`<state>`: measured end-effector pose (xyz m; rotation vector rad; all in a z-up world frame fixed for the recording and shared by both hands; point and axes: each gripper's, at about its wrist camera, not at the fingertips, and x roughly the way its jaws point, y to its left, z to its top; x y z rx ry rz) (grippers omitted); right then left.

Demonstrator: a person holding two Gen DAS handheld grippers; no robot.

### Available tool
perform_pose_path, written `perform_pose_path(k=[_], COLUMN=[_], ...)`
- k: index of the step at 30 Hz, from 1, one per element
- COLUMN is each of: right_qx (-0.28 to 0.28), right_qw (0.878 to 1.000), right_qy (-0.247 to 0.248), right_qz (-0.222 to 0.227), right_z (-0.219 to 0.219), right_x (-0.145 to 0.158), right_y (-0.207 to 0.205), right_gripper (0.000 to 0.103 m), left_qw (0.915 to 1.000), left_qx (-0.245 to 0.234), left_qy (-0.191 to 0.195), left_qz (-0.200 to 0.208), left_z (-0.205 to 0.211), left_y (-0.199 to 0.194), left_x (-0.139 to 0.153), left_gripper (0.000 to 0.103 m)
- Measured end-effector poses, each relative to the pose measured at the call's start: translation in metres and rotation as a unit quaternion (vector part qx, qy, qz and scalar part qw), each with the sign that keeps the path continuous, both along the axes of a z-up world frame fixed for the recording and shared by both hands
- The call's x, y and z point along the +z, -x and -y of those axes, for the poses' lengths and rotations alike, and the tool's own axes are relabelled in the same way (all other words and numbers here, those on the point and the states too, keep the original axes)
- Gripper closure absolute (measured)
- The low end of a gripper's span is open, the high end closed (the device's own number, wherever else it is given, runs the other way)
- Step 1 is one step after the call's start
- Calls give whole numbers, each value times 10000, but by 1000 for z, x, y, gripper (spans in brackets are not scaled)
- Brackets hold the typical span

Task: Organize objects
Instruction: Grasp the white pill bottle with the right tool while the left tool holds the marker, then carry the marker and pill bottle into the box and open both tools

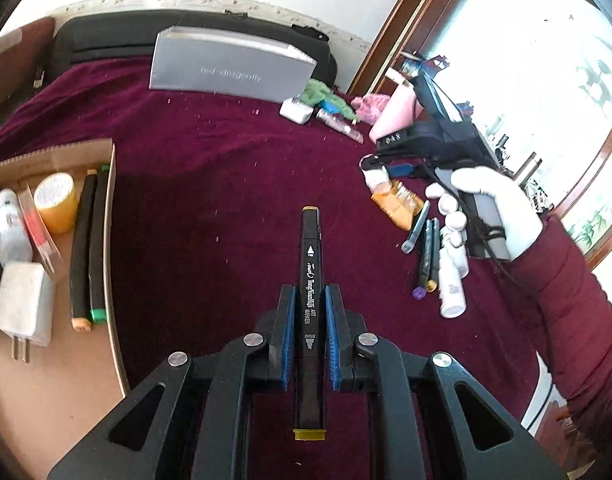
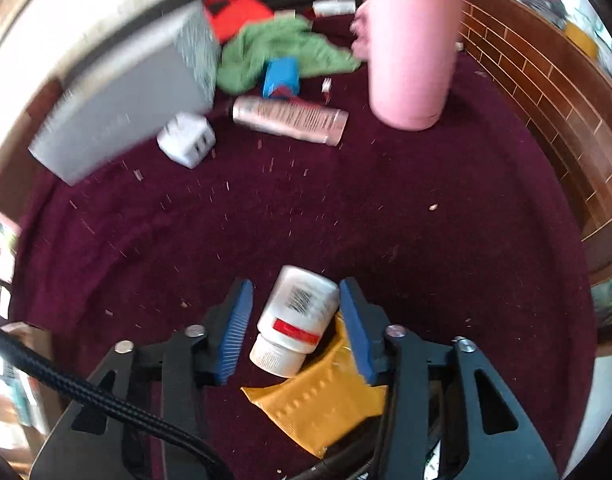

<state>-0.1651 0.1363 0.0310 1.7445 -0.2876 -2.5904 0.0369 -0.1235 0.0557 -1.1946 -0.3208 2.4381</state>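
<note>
My left gripper (image 1: 310, 288) is shut on a black art marker (image 1: 310, 240) with ochre caps, held lengthwise above the maroon cloth. To its left sits a cardboard box (image 1: 112, 240) holding two more markers (image 1: 88, 240), a tape roll and a charger. In the right wrist view, a white pill bottle (image 2: 298, 316) lies tilted on a yellow packet (image 2: 318, 408) between the pads of my right gripper (image 2: 296, 284). The right pad touches the bottle; the left pad stands apart from it. A white-gloved hand (image 1: 490, 204) holds that right gripper (image 1: 372, 168) at the right.
Loose markers (image 1: 426, 256) and another white bottle (image 1: 452, 280) lie under the gloved hand. Farther back are a grey box (image 2: 122, 108), a white charger (image 2: 186, 140), a pinkish tube (image 2: 290, 120), a green cloth (image 2: 282, 48) and a tall pink tumbler (image 2: 410, 48).
</note>
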Motion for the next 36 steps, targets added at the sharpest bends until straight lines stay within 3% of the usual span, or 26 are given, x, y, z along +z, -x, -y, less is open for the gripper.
perform_pose_path(k=[4, 6, 10, 16, 19, 20, 22, 27, 36], right_qx=[364, 471, 427, 435, 474, 487, 497, 567, 948], right_qw=[9991, 9973, 9966, 9966, 9972, 9977, 9984, 9972, 9870], right_qy=[-143, -562, -700, -698, -573, -461, -235, 364, 1234], right_qz=[132, 13, -64, -104, -94, -99, -149, -315, -393], right_z=[30, 43, 45, 40, 49, 48, 45, 37, 52], right_x=[-12, -13, -15, -15, -10, -9, -6, 9, 30], right_y=[-6, -11, -17, -23, -25, -31, -44, -85, -141], right_gripper=[71, 71, 71, 71, 72, 72, 72, 72, 71], left_qw=[9995, 9991, 9983, 9935, 9846, 9861, 9939, 9987, 9995], left_qx=[-19, -34, -98, -90, -291, -342, -446, -253, 212], left_qy=[-96, -3, 246, 1128, 1709, 1613, 1007, 439, -22], left_qz=[305, 422, 523, 131, -226, -197, 38, 13, -234], left_z=[-7, -14, -32, -67, -84, -82, -71, -43, 2], left_y=[6, 10, 18, 17, 7, 6, 5, -13, -52], left_x=[-17, -24, -35, -39, -40, -39, -37, -23, 5], left_gripper=[92, 92, 91, 89, 89, 92, 92, 92, 92])
